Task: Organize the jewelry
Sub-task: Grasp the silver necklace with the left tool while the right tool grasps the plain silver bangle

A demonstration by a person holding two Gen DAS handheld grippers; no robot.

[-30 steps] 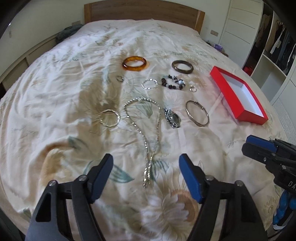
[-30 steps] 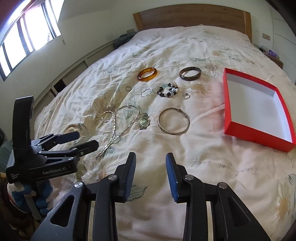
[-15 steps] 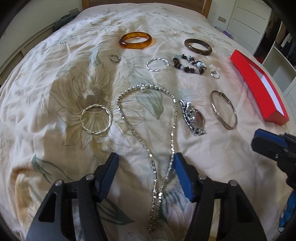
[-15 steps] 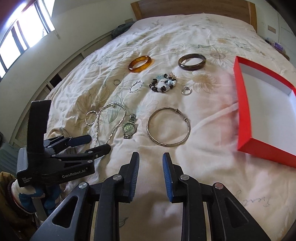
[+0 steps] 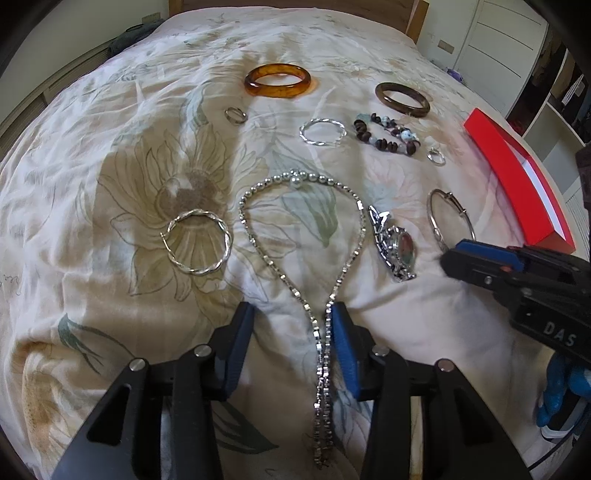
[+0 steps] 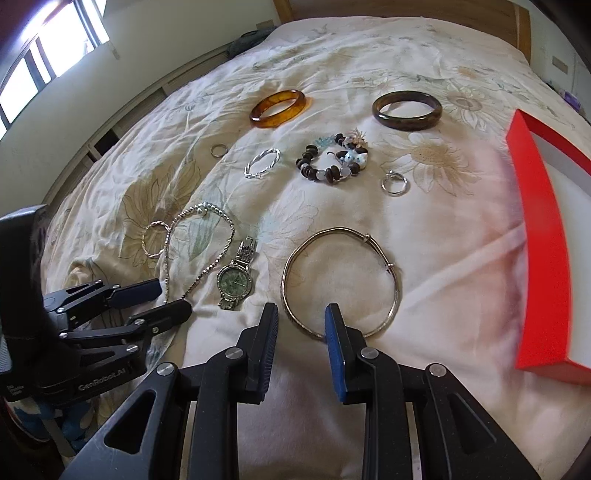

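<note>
A long silver necklace (image 5: 295,180) lies on the flowered bedspread (image 5: 110,155). Its doubled chain runs between the fingers of my left gripper (image 5: 291,317), close to the right pad. The jaws are closing and do not press on the chain. A thin silver bangle (image 6: 340,229) lies in front of my right gripper (image 6: 301,317), its near rim at the right fingertip. The right jaws stand narrowly apart with nothing squeezed. A silver watch (image 6: 235,282) lies between necklace and bangle. An open red box (image 6: 543,258) sits at the right.
Farther back lie an amber bangle (image 5: 277,92), a dark bangle (image 5: 406,110), a bead bracelet (image 5: 364,134), two twisted silver hoops (image 5: 195,271) and small rings. The wooden headboard (image 6: 406,7) and cupboards (image 5: 509,44) are behind.
Both grippers have come down and forward toward the bed. The left jaws narrowed around the necklace chain. The right gripper reached the silver bangle's near rim, its gap unchanged.
</note>
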